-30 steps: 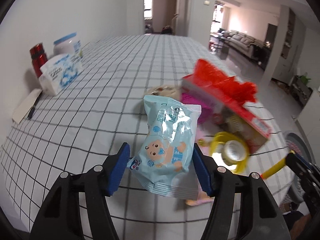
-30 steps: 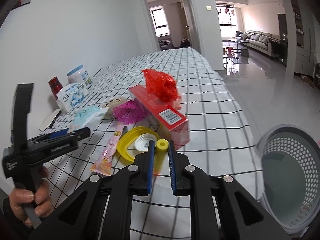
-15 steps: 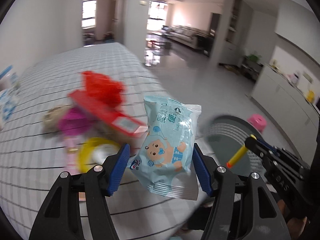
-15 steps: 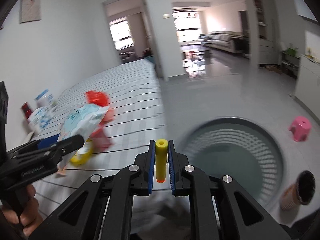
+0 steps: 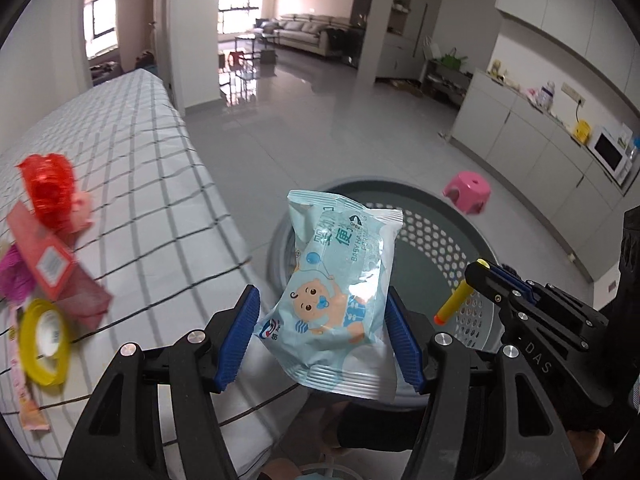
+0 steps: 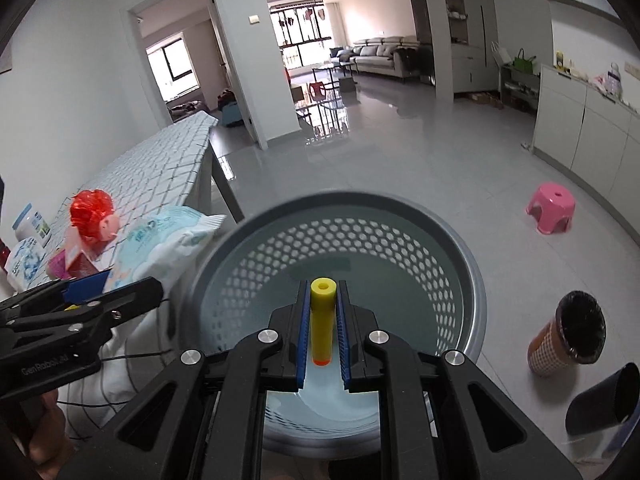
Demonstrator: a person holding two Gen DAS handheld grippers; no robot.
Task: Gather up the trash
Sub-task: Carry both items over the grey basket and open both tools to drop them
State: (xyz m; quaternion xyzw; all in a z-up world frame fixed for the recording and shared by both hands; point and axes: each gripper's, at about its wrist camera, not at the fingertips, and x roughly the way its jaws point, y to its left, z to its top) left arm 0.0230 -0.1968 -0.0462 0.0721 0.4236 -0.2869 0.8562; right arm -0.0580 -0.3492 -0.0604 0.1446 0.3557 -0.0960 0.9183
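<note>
Pointing away along right tongs [image 6: 322, 322]: yellow dart [image 6: 321, 322].

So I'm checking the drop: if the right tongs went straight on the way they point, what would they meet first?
Probably the inside of the grey perforated basket; the right tongs, shut on the yellow foam dart, point into its open mouth, though depth is unclear.

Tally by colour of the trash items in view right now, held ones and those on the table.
Light blue: 1, wipes pack in left gripper
Yellow: 2, foam dart in right gripper; tape ring
Red: 2, crumpled wrapper; box
Magenta: 1, netting
Pink: 1, sachet
Total: 7
</note>
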